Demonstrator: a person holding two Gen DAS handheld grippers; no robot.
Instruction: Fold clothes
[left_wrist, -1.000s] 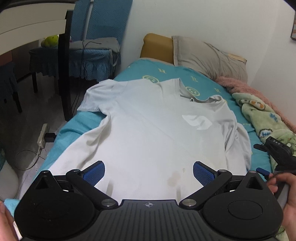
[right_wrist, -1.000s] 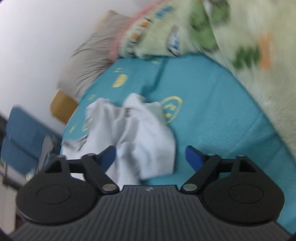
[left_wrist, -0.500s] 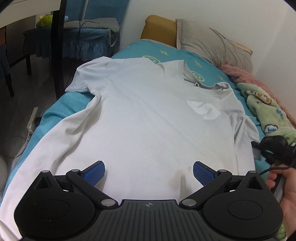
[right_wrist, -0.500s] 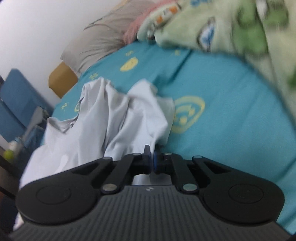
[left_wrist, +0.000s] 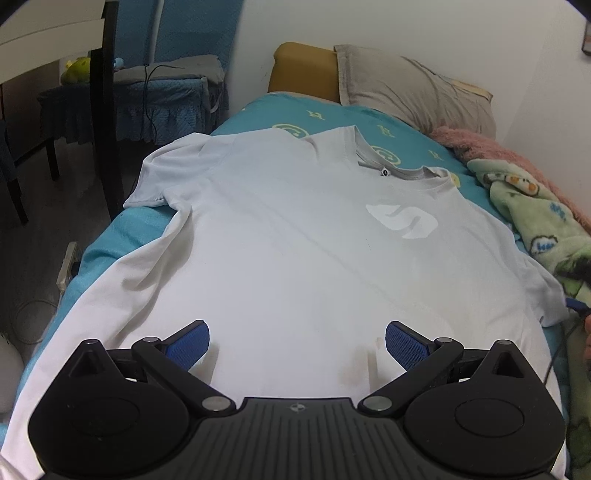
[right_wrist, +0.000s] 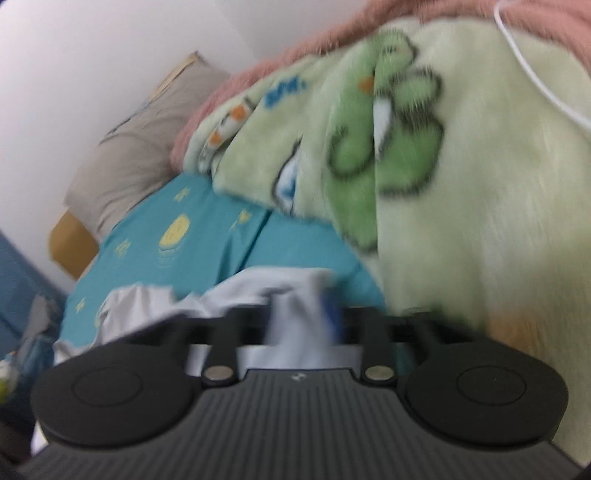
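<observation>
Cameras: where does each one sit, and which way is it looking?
Left wrist: on the left gripper, looking up the bed over the shirt toward the pillow; open fingers show.
Right wrist: on the right gripper, facing the blanket; its jaws, just opening, have shirt between.
Shared: shirt, pillow, blanket.

Right hand-held gripper (right_wrist: 295, 317): so smeared I can't see its jaws' gap.
T-shirt (left_wrist: 295, 251) hem: hidden under my left hand-held gripper (left_wrist: 297, 345).
</observation>
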